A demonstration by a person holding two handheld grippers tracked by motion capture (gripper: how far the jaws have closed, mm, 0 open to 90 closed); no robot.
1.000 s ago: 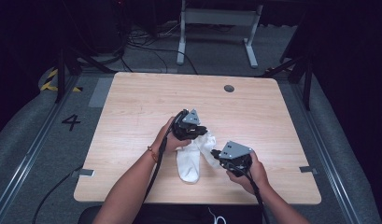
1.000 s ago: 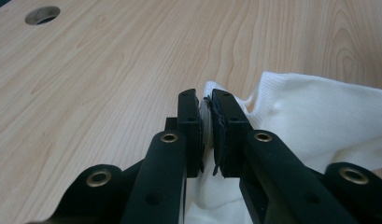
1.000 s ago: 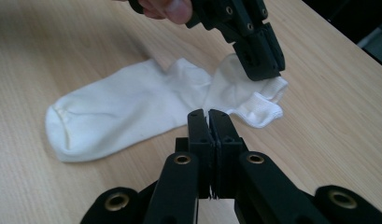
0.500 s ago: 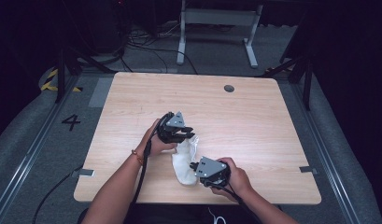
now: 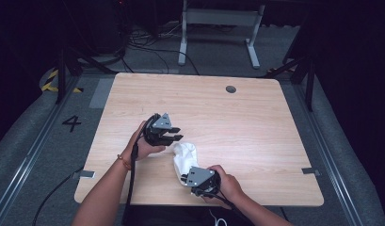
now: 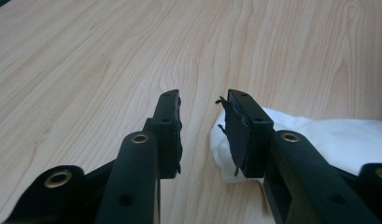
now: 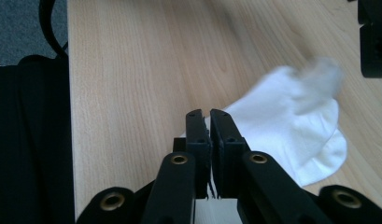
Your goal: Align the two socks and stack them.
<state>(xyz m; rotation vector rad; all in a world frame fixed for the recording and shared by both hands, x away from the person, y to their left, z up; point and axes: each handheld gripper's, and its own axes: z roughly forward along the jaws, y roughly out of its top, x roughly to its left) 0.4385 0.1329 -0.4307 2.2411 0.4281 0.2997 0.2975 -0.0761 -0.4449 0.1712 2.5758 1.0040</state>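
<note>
A white cloth (image 5: 185,156) lies crumpled on the wooden table (image 5: 256,122), close to the near edge. My left gripper (image 5: 179,134) hovers just left of its far end. Its jaws have just been opening and stand open over bare wood, and the left gripper view shows the cloth (image 6: 319,140) beside the right jaw. My right gripper (image 5: 184,179) is at the cloth's near end. In the right gripper view its jaws (image 7: 209,115) are almost together on the cloth's (image 7: 291,121) edge and have just begun to ease apart.
A round grommet hole (image 5: 230,89) sits at the table's far side. The near table edge runs just beside my right hand, with the person's dark lap (image 7: 30,140) below it. A metal stand (image 5: 218,19) and cables lie on the floor beyond.
Both hands moved left, the right one also toward the near edge, dragging the cloth along. The left gripper's jaws came apart off the cloth.
</note>
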